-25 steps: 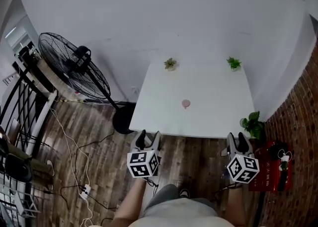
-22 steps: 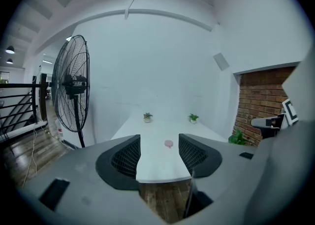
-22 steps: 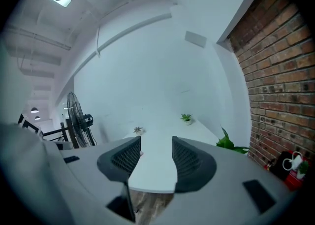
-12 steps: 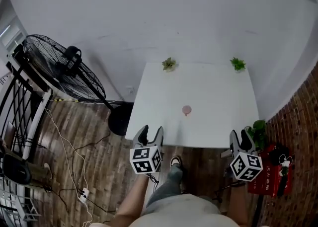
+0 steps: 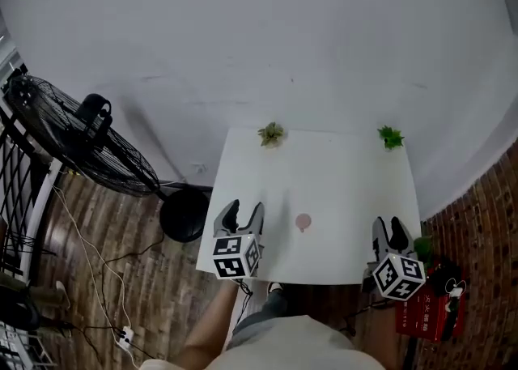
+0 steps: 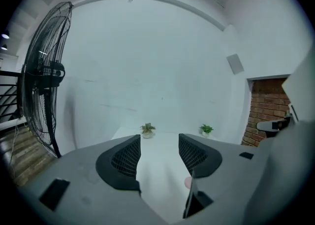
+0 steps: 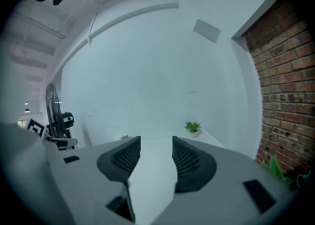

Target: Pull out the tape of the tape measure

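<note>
Left gripper (image 5: 243, 214) and right gripper (image 5: 388, 232): jaws apart, nothing held, both positioned at the near edge of the white table (image 5: 348, 174). The pink tape measure (image 5: 303, 221) is seen lying on the table between them.

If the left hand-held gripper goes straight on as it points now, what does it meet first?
Probably nothing soon: the left hand-held gripper has only bare table between its open jaws. The pink tape measure lies to its right, off the line. Farther on stands a small plant; depth is unclear.
</note>
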`<control>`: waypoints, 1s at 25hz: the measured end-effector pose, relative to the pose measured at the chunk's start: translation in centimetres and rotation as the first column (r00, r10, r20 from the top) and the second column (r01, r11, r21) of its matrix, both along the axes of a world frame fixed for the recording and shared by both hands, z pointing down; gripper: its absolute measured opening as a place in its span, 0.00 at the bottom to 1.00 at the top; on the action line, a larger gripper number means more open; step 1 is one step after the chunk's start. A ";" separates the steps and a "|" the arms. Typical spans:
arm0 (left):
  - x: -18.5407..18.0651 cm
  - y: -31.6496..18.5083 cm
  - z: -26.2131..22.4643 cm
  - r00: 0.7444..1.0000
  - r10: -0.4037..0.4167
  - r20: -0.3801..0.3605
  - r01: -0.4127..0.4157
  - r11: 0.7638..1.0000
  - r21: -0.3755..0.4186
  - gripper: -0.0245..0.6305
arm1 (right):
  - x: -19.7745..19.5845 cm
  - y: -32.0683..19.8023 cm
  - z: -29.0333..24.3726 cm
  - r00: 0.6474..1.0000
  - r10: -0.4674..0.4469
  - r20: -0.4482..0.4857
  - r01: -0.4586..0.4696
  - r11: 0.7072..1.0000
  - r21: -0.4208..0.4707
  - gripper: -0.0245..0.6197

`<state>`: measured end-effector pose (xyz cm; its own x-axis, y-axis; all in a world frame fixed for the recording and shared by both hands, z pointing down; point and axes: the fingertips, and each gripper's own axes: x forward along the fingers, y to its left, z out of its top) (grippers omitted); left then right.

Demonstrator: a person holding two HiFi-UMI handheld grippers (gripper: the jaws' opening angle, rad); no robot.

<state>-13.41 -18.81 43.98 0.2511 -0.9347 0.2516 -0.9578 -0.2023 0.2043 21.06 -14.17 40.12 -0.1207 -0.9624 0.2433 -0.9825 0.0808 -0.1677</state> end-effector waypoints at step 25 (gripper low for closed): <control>-2.1 -7.7 3.4 0.997 -0.073 -0.003 0.072 0.994 -0.086 0.39 | -5.8 -11.9 0.6 0.965 -0.261 -0.035 0.259 0.964 -0.051 0.35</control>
<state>-15.47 -26.48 47.37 0.1850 -0.9257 0.3299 -0.9680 -0.1138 0.2237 15.24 -26.11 40.74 -0.3546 -0.8870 0.2959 -0.9347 0.3279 -0.1371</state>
